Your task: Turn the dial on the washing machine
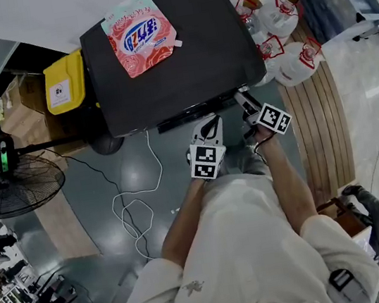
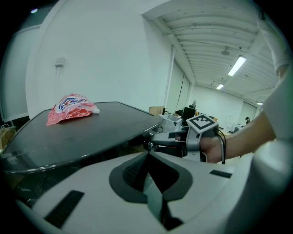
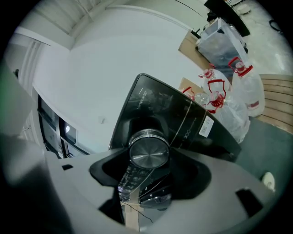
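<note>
Here's the right gripper [image 1: 244, 103], up against the front edge of the black washing machine [image 1: 176, 64], which fills the 12 o'clock part of the head view. In its own view the 2 jaws are clamped on the silver dial [image 3: 148, 153], which fills the gap between them dead centre. The dial stands proud of the glossy dark control panel [image 3: 183, 114], and a white label [image 3: 207, 127] sits out at 2 o'clock. The left gripper [image 1: 211, 126] hangs just beside it at 9 o'clock, jaws pressed together with nothing in them, tips close under the same front lip but not on the panel. On the lid, well back from that edge, lies 1 red-and-pink pouch [image 1: 141, 35]. Room to move? Tight on the right: tied plastic bags [image 1: 287, 46] crowd the machine's corner at 2 o'clock, with wooden slats [image 1: 322, 133] running down at 3. On the left a yellow bin [image 1: 64, 83] butts against the machine's side at 10 o'clock, and a floor fan [image 1: 17, 187] stands at 9. The widest room is the grey floor [image 1: 97, 197] at 8 o'clock, crossed by a looping white cable [image 1: 138, 212].
</note>
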`<state>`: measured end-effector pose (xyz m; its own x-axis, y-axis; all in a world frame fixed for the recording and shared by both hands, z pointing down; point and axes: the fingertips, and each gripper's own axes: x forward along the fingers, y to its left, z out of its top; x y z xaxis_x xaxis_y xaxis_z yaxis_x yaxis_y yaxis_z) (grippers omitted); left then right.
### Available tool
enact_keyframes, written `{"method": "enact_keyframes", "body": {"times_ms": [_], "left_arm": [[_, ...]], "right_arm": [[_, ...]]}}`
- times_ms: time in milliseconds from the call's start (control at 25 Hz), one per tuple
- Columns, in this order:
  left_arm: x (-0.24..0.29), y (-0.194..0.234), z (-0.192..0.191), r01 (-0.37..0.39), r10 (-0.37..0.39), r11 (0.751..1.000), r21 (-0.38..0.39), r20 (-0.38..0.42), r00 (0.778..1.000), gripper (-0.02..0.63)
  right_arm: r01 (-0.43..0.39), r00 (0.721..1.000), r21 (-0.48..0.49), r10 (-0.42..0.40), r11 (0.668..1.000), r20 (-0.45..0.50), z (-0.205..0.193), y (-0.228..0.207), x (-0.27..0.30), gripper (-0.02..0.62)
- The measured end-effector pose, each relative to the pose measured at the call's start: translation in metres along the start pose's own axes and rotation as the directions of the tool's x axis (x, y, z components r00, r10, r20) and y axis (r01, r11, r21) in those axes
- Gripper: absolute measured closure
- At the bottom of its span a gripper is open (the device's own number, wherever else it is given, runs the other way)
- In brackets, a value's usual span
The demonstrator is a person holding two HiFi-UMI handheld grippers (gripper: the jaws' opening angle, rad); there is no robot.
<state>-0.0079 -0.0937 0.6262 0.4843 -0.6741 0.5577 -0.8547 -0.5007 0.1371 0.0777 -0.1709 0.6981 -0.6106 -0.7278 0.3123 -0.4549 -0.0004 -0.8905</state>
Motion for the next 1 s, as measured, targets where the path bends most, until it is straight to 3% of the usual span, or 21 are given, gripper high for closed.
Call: {"method": "enact_keyframes", "body": {"times_ms": [520, 1000], "left_arm": [[0.000, 0.002, 0.000, 0.001, -0.001, 1.000, 0.001, 0.001, 1.000, 0.594], [0.001, 0.003, 0.009, 0.017, -0.017, 1.000, 0.010, 0.021, 1.000, 0.594]], "right_arm": [[0.020, 1.000, -0.002, -0.020, 1.000, 0.010, 0.000, -0.002, -0.002, 0.301], [0.107, 0.993, -0.218, -0.114, 0.970, -0.018, 0.007, -0.003, -0.012, 0.288]]}}
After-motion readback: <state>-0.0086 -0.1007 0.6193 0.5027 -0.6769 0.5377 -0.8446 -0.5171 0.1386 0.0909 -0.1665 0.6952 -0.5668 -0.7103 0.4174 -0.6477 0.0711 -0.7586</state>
